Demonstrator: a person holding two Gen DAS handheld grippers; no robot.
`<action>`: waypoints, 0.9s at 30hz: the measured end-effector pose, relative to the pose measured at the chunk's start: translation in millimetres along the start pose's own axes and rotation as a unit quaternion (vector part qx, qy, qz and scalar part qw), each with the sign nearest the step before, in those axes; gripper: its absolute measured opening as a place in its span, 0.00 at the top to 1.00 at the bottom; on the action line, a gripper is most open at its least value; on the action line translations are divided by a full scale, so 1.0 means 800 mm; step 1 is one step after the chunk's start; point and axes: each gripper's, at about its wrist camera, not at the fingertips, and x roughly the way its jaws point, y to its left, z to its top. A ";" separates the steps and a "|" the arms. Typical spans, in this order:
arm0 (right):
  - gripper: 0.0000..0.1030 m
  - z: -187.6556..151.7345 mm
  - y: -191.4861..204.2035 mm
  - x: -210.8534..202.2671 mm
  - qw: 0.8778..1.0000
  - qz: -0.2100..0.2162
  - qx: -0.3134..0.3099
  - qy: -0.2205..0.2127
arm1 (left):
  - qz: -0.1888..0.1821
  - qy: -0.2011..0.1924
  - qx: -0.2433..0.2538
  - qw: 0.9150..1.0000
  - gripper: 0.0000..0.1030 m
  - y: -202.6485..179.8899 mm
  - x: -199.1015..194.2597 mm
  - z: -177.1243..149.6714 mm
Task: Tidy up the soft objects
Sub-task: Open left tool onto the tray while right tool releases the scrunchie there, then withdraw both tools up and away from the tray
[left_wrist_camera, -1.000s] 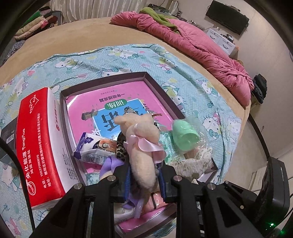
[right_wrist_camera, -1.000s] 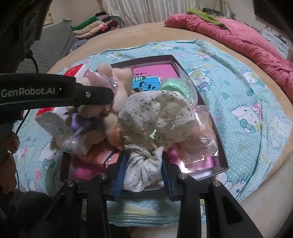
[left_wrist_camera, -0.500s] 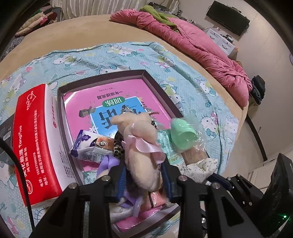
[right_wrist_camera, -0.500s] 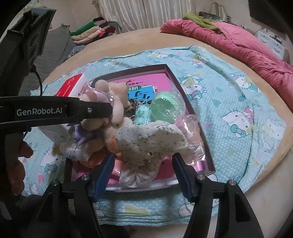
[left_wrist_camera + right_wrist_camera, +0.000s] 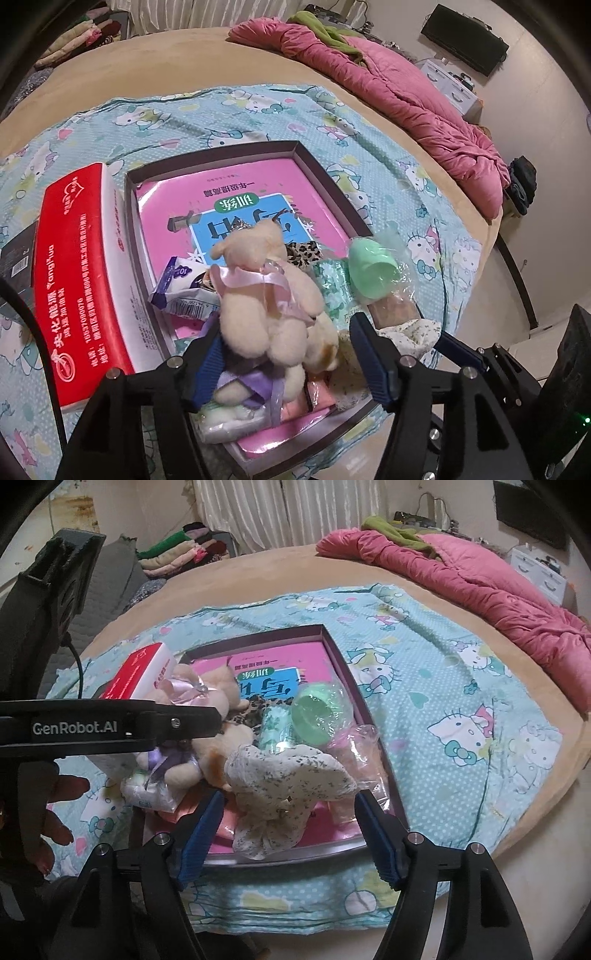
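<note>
A cream plush bear [image 5: 266, 314] with a pink ribbon lies on the pile at the near end of a dark shallow tray [image 5: 325, 177]. It sits between the fingers of my left gripper [image 5: 288, 360], whose jaws are opening, and the right pad stands clear of it. In the right wrist view a white floral fabric piece [image 5: 288, 775] rests on the tray's [image 5: 369, 716] near end. My right gripper [image 5: 288, 834] straddles it with its jaws opening and gaps on both sides. One of the left gripper's fingers [image 5: 184, 722] reaches in from the left there.
A pink book [image 5: 236, 192] lines the tray, which also holds a bagged green cup [image 5: 373, 273], a tissue packet [image 5: 181, 291] and a leopard-print item [image 5: 301, 251]. A red tissue box [image 5: 81, 273] stands left of the tray. A pink duvet [image 5: 406, 96] lies behind, and a person's hand [image 5: 55, 812] is at left.
Both grippers' jaws have spread. The left let go of the bear, which settled onto the pile. The right released the floral fabric, which dropped onto the tray's near end, and drew back slightly.
</note>
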 end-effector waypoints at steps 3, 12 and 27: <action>0.27 0.000 0.000 -0.001 1.000 -0.006 0.000 0.001 | 0.002 -0.007 -0.003 1.000 0.31 0.001 -0.009 -0.002; 0.26 0.004 0.005 -0.014 1.000 -0.019 -0.004 -0.010 | 0.010 -0.037 -0.008 0.999 0.25 0.000 -0.049 -0.011; 0.23 0.016 0.017 -0.057 0.998 -0.041 0.005 -0.042 | 0.043 -0.070 -0.015 0.996 0.15 0.008 -0.106 -0.040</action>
